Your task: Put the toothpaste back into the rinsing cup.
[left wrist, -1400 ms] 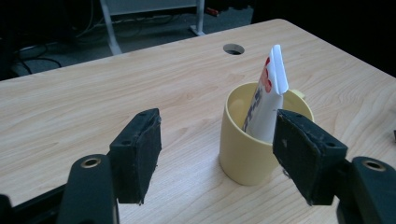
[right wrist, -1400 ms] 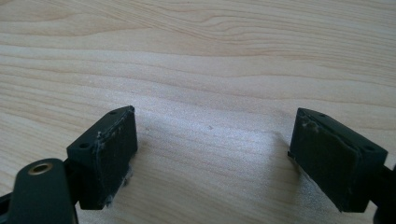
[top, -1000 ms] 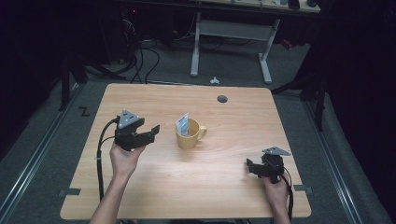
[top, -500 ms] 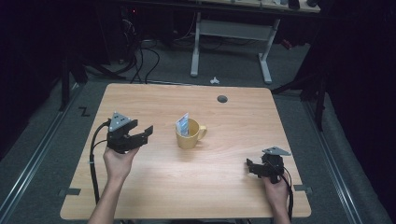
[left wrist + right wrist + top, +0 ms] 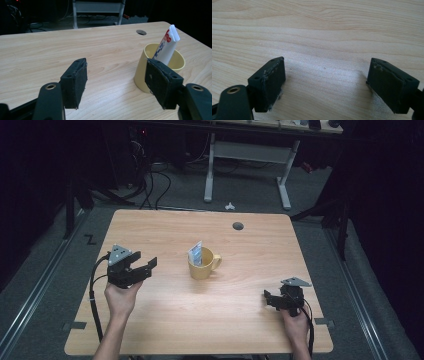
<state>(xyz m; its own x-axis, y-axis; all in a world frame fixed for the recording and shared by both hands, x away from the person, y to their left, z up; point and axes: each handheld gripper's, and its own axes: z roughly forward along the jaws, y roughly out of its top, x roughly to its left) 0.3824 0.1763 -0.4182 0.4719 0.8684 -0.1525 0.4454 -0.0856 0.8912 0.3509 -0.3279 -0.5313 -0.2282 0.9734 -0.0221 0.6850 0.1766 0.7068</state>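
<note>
High view: yellow mug (image 5: 203,265) with tube (image 5: 195,254) stands mid-frame on the counter (image 5: 165,320), right of the left claw (image 5: 148,268), whose jaws stand apart, empty. Left claw has shifted leftward, away from the mug. Right claw (image 5: 267,298), lower right, also apart, unmoved.

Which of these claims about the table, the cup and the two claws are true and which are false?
1. A tube stands tilted inside the yellow mug. True.
2. The left claw is clamped on the mug. False: its jaws stand open with nothing between them, and it is apart from the mug.
3. The right claw is open above bare wood of the table. True.
4. The mug lies on its side. False: it stands upright.
5. A round hole sits near the table's far edge. True.
</note>
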